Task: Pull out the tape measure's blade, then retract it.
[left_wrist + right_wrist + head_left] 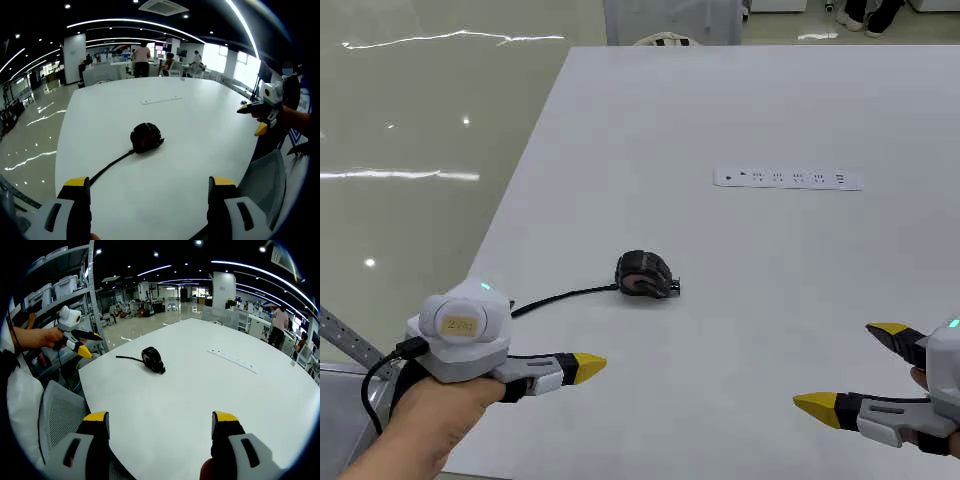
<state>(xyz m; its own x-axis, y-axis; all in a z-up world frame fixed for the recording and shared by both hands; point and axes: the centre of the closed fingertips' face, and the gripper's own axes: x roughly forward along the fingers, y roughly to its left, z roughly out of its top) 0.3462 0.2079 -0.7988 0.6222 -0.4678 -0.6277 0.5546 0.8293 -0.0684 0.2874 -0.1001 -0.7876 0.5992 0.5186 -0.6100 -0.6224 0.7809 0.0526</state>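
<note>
Near the table's left edge, the dark tape measure (645,274) rests on the white table (740,110), a black cord (560,297) trailing from it toward the left gripper (150,183). Whether any blade is out is too small to tell. Both grippers hover well apart from it, jaws spread wide and grasping nothing; the right gripper (852,367) is cut off by the frame edge. A white power strip (788,179) lies farther back. Glossy floor (420,120) borders the table; distant desks and people are blurred.
</note>
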